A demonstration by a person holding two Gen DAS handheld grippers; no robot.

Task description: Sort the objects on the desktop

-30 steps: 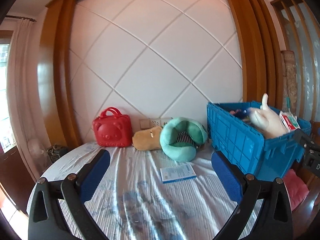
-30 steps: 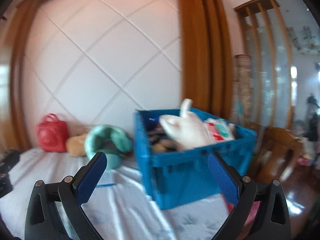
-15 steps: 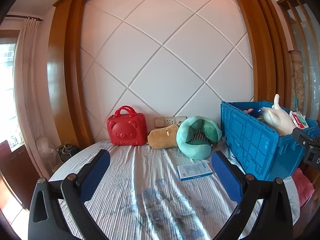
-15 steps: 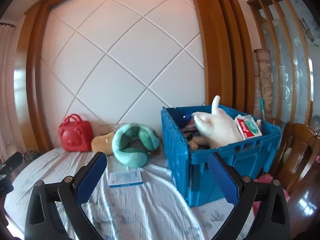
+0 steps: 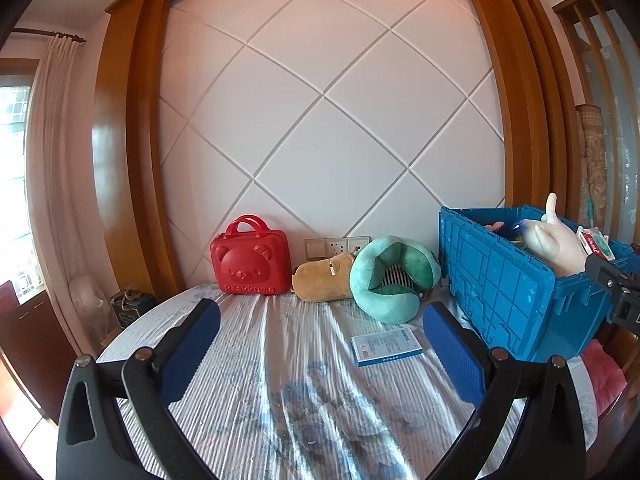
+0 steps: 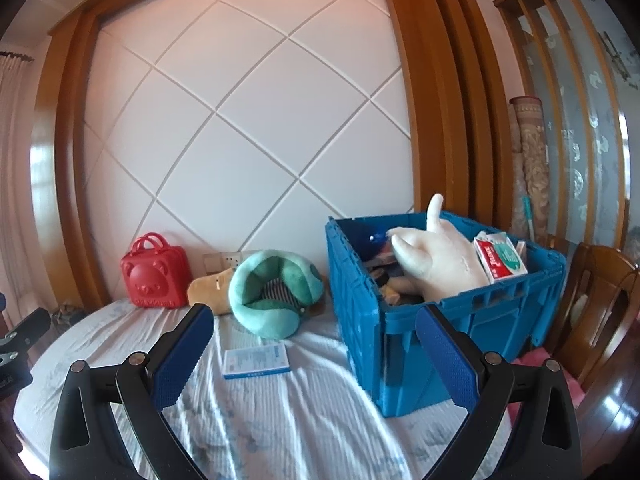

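Observation:
A blue crate stands at the table's right, holding a cream hand-shaped plush, a red-and-green packet and other items. Against the wall lie a red bear case, a tan plush and a teal neck pillow. A flat blue-and-white box lies on the cloth in front of the pillow. My left gripper and right gripper both hover open above the table, holding nothing.
The round table wears a striped white cloth. A wooden chair with a pink cushion stands right of the crate. Wall sockets sit behind the plush. A small fan stands on the floor at left.
Both grippers have drawn back and swung leftward, so more of the table and wall shows. The objects on the table have not moved. Both stay open.

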